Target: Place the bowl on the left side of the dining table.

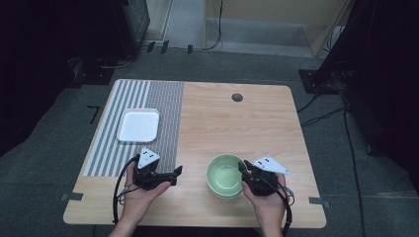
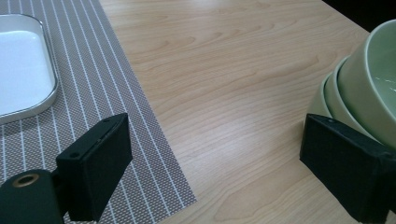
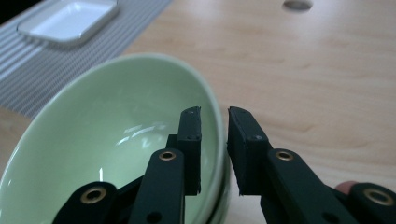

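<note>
A stack of pale green bowls stands on the wooden table near its front edge. My right gripper holds the top bowl at its right rim, one jaw inside and one outside, closed on the rim. In the left gripper view the top bowl sits tilted above the lower ones. My left gripper rests to the left of the bowls, pointing toward them. Its jaws are spread wide with nothing between them.
A white rectangular tray lies on a striped grey placemat on the left half of the table. A round cable hole sits near the far edge. Dark equipment and cables surround the table.
</note>
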Tool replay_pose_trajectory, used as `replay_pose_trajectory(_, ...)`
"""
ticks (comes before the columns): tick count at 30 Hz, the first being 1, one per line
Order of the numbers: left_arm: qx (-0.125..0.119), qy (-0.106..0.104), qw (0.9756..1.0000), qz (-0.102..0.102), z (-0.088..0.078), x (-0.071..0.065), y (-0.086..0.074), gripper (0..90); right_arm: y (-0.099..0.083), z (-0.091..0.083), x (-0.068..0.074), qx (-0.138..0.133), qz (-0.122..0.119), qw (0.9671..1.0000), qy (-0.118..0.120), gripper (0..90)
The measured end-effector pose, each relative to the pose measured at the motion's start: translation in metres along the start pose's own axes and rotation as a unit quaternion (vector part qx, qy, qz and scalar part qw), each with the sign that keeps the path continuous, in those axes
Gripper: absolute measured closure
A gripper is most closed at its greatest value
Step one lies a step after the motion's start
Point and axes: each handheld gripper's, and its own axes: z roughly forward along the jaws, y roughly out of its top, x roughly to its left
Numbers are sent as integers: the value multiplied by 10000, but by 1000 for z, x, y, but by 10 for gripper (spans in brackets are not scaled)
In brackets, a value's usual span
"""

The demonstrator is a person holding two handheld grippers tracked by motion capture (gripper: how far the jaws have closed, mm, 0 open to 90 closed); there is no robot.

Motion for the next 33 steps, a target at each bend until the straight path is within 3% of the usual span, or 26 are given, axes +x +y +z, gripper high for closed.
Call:
replay_pose_trajectory(1, 2, -23, 10000, -4, 1, -1, 0, 88, 0, 1, 3, 47, -93, 9999, -97, 837)
replay_pose_trajectory(3, 6, -31, 10000, 4, 1, -2, 0, 88, -1, 2, 6, 2, -236, 9994, -257, 845)
replay_pose_trajectory(13, -21, -139, 9999, 11, 0, -6, 0, 88, -6, -2, 6, -516, -488, 9972, -250, 846)
replay_pose_trajectory(20, -178, -299, 9994, -19, -5, -11, 3, 89, -3, -14, 5, -1039, -373, 9934, -311, 846)
replay_pose_trajectory(25, -470, -750, 9960, -128, -13, -19, 7, 89, 0, -22, 9, -1410, -165, 9899, -29, 846)
replay_pose_trajectory(33, -570, -1024, 9929, -200, -18, -27, 10, 89, -2, -17, 21, -1404, -293, 9897, 40, 846)
